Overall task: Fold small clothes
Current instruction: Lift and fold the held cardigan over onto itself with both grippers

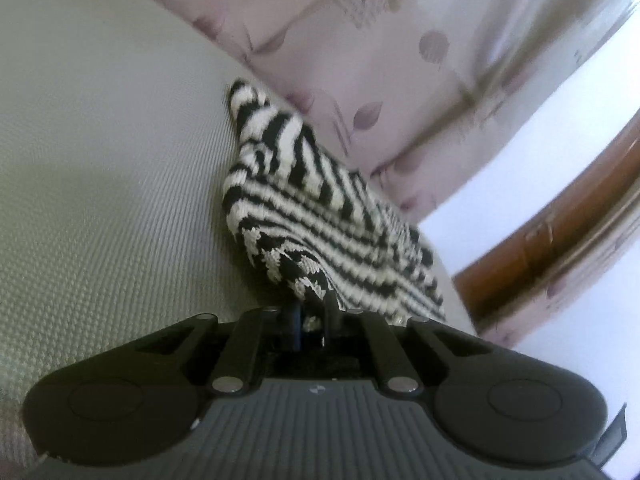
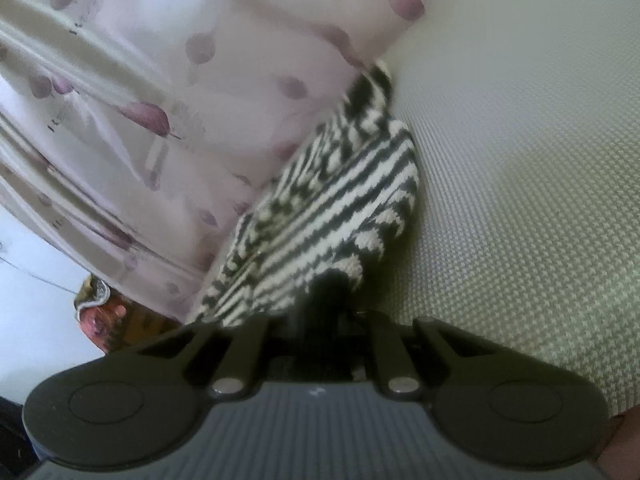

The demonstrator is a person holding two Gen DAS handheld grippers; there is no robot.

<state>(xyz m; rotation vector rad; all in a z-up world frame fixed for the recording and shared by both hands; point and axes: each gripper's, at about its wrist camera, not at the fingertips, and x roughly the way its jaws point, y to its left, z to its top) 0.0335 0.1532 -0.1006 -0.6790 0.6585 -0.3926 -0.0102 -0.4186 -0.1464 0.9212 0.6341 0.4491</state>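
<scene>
A black-and-white striped knit garment [image 1: 320, 208] lies on a grey woven surface [image 1: 112, 184]. My left gripper [image 1: 312, 312] is shut on the garment's near edge, and the cloth rises from the fingers. In the right wrist view the same striped garment [image 2: 332, 200] stretches away from my right gripper [image 2: 324, 300], which is shut on another edge of it. The fingertips of both grippers are buried in the knit. The garment hangs taut between the two grippers, part lifted off the surface [image 2: 520, 184].
A pale pink curtain with purple leaf prints [image 1: 360, 60] hangs just behind the garment, also in the right wrist view [image 2: 120, 120]. A brown wooden rail [image 1: 560, 232] runs at the right. A crumpled coloured object [image 2: 104, 312] sits low left.
</scene>
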